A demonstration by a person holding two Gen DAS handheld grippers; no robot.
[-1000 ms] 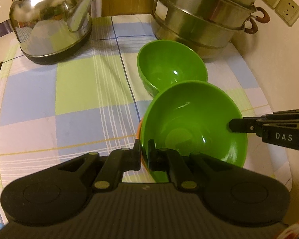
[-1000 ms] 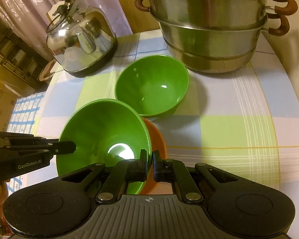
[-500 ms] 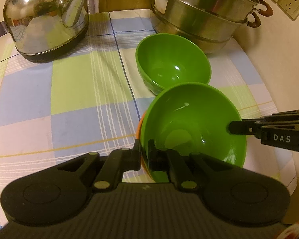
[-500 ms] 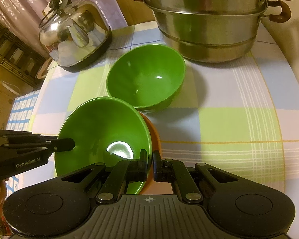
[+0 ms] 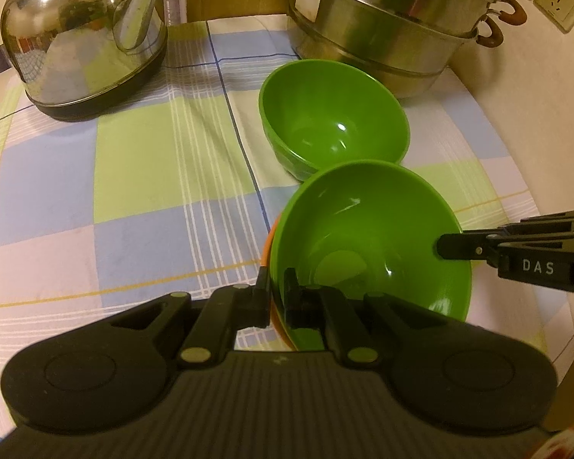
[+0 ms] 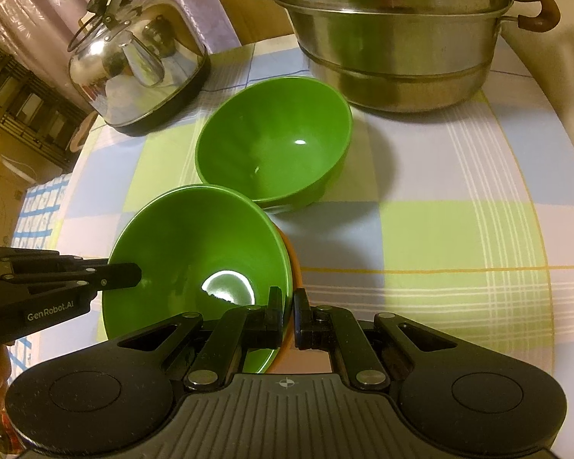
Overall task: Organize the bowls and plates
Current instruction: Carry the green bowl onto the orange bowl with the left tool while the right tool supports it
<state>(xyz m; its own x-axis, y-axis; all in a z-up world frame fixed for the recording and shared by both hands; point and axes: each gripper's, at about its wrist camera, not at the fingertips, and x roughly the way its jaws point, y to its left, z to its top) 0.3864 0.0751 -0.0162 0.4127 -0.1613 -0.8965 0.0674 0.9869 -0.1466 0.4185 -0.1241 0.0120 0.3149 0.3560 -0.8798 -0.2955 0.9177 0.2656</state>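
1. left gripper (image 5: 275, 294): fingers pinched on the near-left rim of the nearer green bowl (image 5: 375, 244), one finger inside the bowl, one outside.
2. right gripper (image 6: 288, 315): fingers clamped on the opposite rim of that same bowl (image 6: 195, 252) (both grippers grip it together).
3. an orange dish (image 6: 292, 264) shows as a thin edge under the nearer green bowl; whether the fingers also catch it cannot be told.
4. second green bowl (image 5: 333, 122) stands upright on the bench (image 5: 134, 160), just behind the held one, rims close.
5. steel kettle (image 5: 84, 38) sits far left; stacked steamer pot (image 5: 382, 34) far right, by the wall.
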